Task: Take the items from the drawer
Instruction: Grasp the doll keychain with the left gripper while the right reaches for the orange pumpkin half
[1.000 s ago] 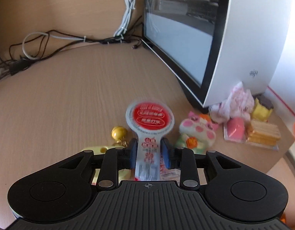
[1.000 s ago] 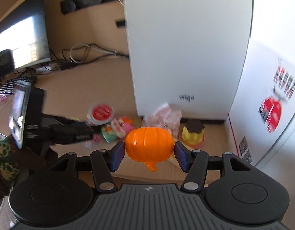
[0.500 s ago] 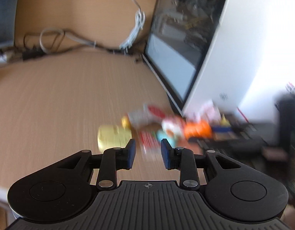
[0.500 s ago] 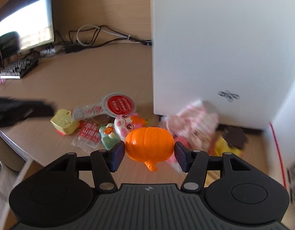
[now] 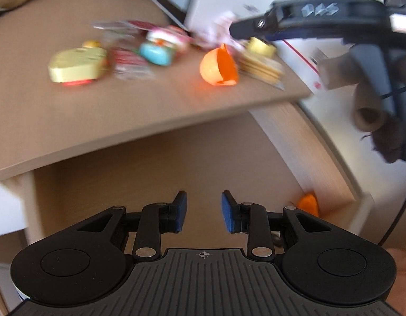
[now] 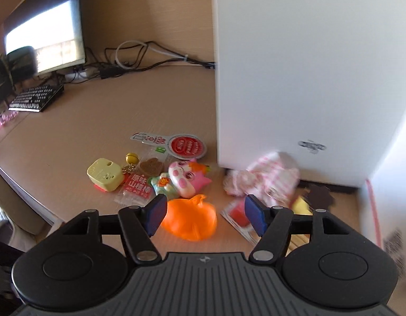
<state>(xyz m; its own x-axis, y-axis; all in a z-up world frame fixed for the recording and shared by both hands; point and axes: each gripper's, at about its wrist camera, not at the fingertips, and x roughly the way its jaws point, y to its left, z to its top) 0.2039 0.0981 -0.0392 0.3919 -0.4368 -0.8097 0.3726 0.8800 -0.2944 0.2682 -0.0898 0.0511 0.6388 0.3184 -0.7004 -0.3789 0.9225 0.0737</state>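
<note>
My right gripper (image 6: 205, 217) hangs over the wooden desk (image 6: 102, 121) with its jaws opening, and the orange pumpkin toy (image 6: 191, 220) lies blurred on the desktop below them, free of both blue pads (image 6: 156, 214), tipped with its stem pointing up and away from me. From my left wrist view the same pumpkin (image 5: 218, 67) sits near the desk's front edge, tilted on its side. My left gripper (image 5: 203, 212) holds nothing; its jaws stand partly apart with bare space between them, and it points down past the desk edge into the open drawer (image 5: 303, 142) below. In the drawer's far right corner lies a small orange item (image 5: 308, 204), half hidden behind my right finger link, so I cannot tell what it is. On the desk beyond the pumpkin the things already out lie bunched together: a pale yellow box toy (image 6: 105, 175) with a gold bell (image 6: 131, 158) just beside it, a red snack packet (image 6: 138, 187), a round red-labelled lollipop pack (image 6: 185, 146), a pink and white squishy animal (image 6: 185, 177) touching a small teal one (image 6: 163, 185), and a pink checked pouch (image 6: 263, 176) resting against the base of the white computer case (image 6: 295, 65). A yellow pudding toy (image 6: 304, 205) peeks out beside my right gripper's right finger. Far left on the desk stand a keyboard (image 6: 35, 97) and a monitor (image 6: 47, 39).
</note>
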